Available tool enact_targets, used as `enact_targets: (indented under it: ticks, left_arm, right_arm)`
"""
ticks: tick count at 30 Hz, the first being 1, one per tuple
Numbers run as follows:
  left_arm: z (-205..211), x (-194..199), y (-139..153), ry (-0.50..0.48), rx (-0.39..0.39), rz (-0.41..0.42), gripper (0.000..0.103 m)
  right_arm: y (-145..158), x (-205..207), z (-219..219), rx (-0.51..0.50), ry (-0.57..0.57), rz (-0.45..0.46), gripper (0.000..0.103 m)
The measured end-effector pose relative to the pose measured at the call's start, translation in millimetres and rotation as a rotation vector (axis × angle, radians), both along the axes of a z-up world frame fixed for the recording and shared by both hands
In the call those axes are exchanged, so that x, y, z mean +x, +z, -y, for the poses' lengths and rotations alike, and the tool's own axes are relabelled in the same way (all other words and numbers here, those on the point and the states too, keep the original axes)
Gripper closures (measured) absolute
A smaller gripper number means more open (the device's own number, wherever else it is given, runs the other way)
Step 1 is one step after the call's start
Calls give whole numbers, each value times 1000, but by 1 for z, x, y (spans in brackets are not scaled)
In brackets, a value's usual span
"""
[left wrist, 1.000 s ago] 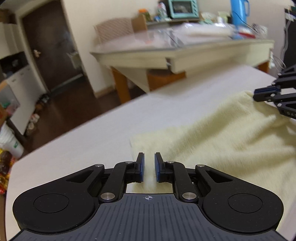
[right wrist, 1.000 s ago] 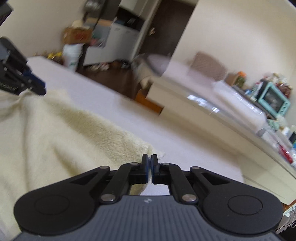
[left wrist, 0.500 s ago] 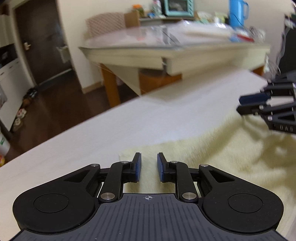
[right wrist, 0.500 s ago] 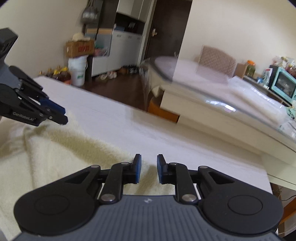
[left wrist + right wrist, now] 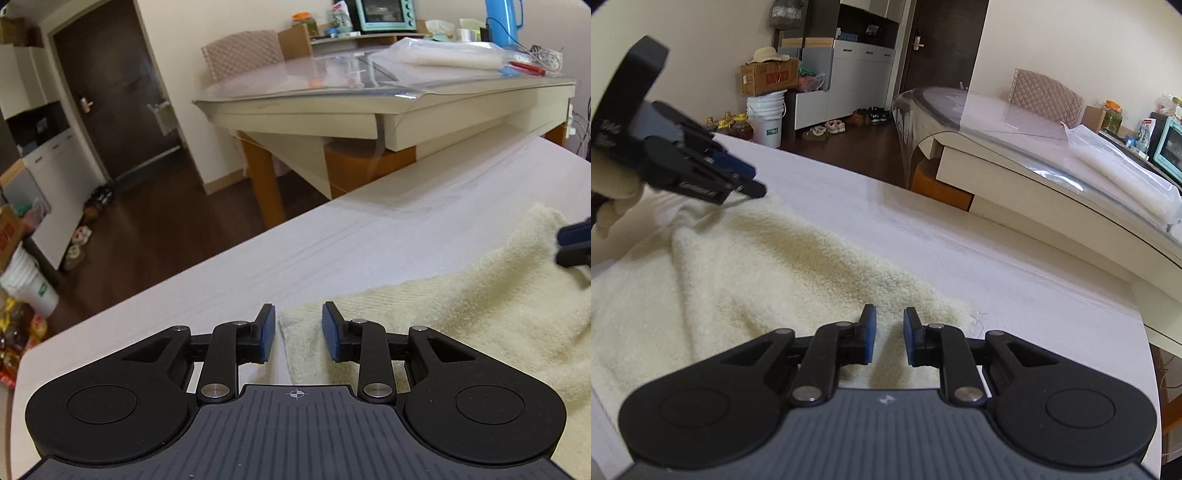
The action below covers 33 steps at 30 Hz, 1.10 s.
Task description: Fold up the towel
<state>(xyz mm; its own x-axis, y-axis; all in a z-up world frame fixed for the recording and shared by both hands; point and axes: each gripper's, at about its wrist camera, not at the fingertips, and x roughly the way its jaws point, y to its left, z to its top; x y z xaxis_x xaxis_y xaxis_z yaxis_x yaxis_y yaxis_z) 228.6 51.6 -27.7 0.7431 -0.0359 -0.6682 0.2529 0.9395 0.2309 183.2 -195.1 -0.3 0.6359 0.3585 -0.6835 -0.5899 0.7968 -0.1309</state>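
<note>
Left gripper (image 5: 297, 328): foreground, jaws opening, blue pads apart; the near corner of the towel lies between them, pads not pressing it.
Towel (image 5: 461, 321): cream terry, lying rumpled across the right part of the white surface (image 5: 221, 280), its corner near the surface's front edge.
Right gripper (image 5: 576, 245): blurred tips at the frame's right edge, over the towel's far end.
Table (image 5: 388, 107): glass-topped, beyond the surface.
Oven (image 5: 386, 14): teal.
Jug (image 5: 502, 18): blue.
Door (image 5: 110, 96): dark.
</note>
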Motion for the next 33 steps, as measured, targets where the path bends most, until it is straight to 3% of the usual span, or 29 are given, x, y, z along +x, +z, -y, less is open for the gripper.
enact_targets:
  ticks: [8, 11, 16, 19, 24, 30, 33]
  left_arm:
    - [-4, -3, -1, 13, 3, 12, 69]
    - [-5, -1, -1, 20, -8, 9, 69]
    - [-7, 1, 2, 42, -29, 6, 69]
    - [-9, -11, 11, 43, -72, 32, 70]
    - [-4, -26, 16, -10, -106, 10, 70]
    - [6, -32, 5, -38, -92, -30, 70]
    - [5, -29, 3, -21, -92, -30, 64]
  right_arm:
    - [3, -22, 16, 0, -4, -29, 83]
    - [1, -21, 11, -19, -19, 19, 74]
    - [-2, 4, -3, -25, -43, 65, 76]
    - [4, 14, 1, 29, -89, 83, 78]
    - [-7, 22, -3, -78, -77, 102, 77]
    - [-13, 47, 1, -101, -118, 155, 74]
    - [-15, 61, 1, -105, -127, 165, 74]
